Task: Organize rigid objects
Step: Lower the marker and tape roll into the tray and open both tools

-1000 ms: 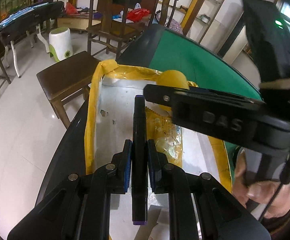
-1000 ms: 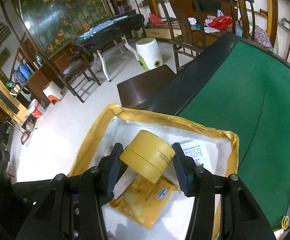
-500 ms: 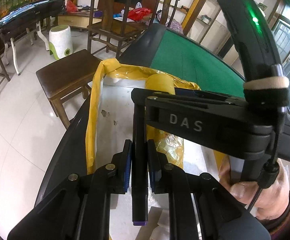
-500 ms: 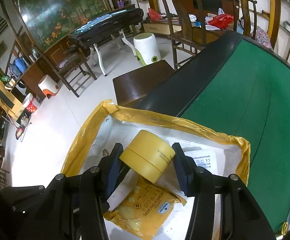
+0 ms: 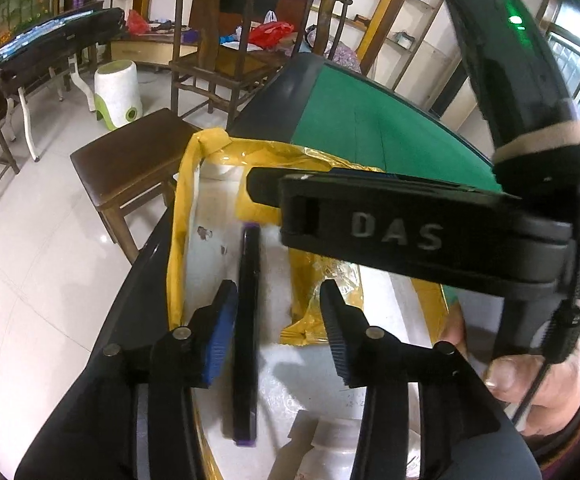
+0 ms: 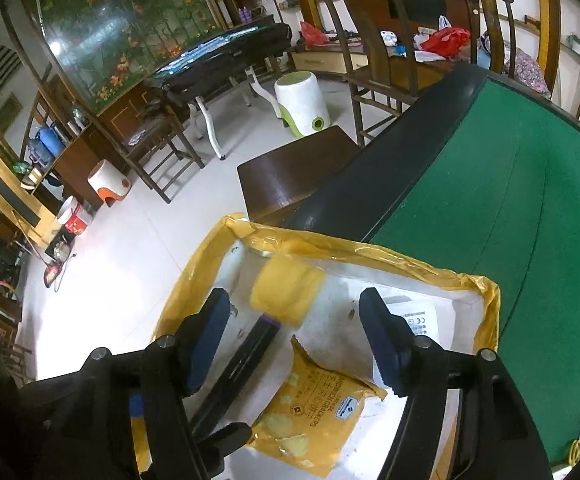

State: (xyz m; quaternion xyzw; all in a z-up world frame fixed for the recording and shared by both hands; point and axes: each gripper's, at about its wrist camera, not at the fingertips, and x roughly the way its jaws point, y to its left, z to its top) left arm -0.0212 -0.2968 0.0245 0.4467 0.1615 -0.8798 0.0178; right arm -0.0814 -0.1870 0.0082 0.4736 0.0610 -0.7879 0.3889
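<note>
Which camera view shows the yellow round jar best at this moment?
The right wrist view: the yellow jar appears whole, blurred, in the box. In the left wrist view, the right tongs hide it.

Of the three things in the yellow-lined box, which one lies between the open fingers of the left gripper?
The long black pen with purple end caps. The round yellow jar and the yellow cracker packet lie farther along in the box.

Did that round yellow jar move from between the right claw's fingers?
Yes. The round yellow jar has left the open right claw, dropping forward into the white box lined with yellow plastic.
</note>
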